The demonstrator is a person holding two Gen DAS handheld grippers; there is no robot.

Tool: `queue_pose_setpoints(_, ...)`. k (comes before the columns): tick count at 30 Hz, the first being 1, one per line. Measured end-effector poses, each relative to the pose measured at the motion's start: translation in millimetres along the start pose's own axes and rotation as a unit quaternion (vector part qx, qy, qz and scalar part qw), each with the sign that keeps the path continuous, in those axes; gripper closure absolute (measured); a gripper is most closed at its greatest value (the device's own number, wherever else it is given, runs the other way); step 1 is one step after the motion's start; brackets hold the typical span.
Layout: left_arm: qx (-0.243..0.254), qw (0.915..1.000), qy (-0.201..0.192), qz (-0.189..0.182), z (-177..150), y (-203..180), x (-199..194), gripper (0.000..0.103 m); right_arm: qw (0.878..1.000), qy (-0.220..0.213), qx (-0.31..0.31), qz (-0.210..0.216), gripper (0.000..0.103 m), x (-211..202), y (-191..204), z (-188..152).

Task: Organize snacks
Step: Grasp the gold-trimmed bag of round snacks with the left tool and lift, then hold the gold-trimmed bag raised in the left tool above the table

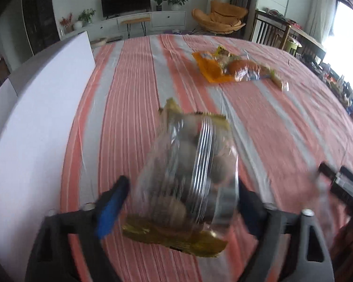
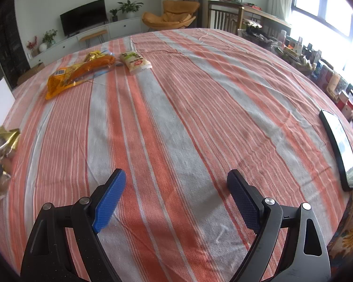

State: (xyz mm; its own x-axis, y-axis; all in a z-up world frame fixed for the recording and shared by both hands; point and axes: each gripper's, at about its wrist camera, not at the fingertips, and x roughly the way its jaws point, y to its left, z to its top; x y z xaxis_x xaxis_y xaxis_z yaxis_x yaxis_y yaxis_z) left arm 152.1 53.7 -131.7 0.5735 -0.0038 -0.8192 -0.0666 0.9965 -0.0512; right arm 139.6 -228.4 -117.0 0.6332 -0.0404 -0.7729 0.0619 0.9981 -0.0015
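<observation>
My left gripper has its jaws wide w/ a clear gold-edged snack bag sitting between the fingers, but the frame's blurred so I can't tell if the pads actually bite it; looks light, crinkly, slippery film over lumpy round pieces, so I'd pinch the flat gold seam nearest me, not the soft belly. My right gripper hangs apart and empty over the striped tablecloth; orange snack packet and pale packet lie far ahead-left of it, both thin, floppy, prob. best taken by an edge seal.
</observation>
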Motion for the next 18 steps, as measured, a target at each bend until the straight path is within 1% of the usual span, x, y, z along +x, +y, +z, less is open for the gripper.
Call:
queue_pose_setpoints(1, 0.007, 0.9999, 0.007, 0.0, -4.0, -1.3, 6.0, 0.005, 1.0, 0.0, 0.0, 0.0, 0.013, 0.1, -0.1, -0.1)
queue_pose_setpoints(2, 0.016, 0.9997, 0.014, 0.01, -8.3, -2.0, 13.7, 0.0, 1.0, 0.0, 0.0, 0.0, 0.013, 0.1, -0.1, -0.1)
queue_pose_setpoints(3, 0.017, 0.9997, -0.004, 0.014, -9.5, -1.2, 13.5, 0.0, 1.0, 0.0, 0.0, 0.0, 0.013, 0.1, -0.1, -0.1)
queue_pose_setpoints(4, 0.011, 0.9999, -0.007, 0.007, -9.3, 2.0, 14.4, 0.0, 1.0, 0.0, 0.0, 0.0, 0.013, 0.0, -0.2, -0.1)
queue_pose_setpoints(5, 0.008, 0.9999, -0.009, 0.009, -7.4, 3.5, 14.2, 0.0, 1.0, 0.0, 0.001, 0.001, 0.013, 0.1, -0.1, 0.1)
queue_pose_setpoints(11, 0.007, 0.9999, -0.009, 0.013, -0.9, 1.5, 18.2, 0.0, 1.0, 0.0, 0.0, 0.0, 0.013, 0.1, 0.0, 0.0)
queue_pose_setpoints(18, 0.007, 0.9999, -0.009, 0.012, -2.3, 1.8, 17.6, 0.0, 1.0, 0.0, 0.0, 0.0, 0.013, 0.0, 0.0, 0.1)
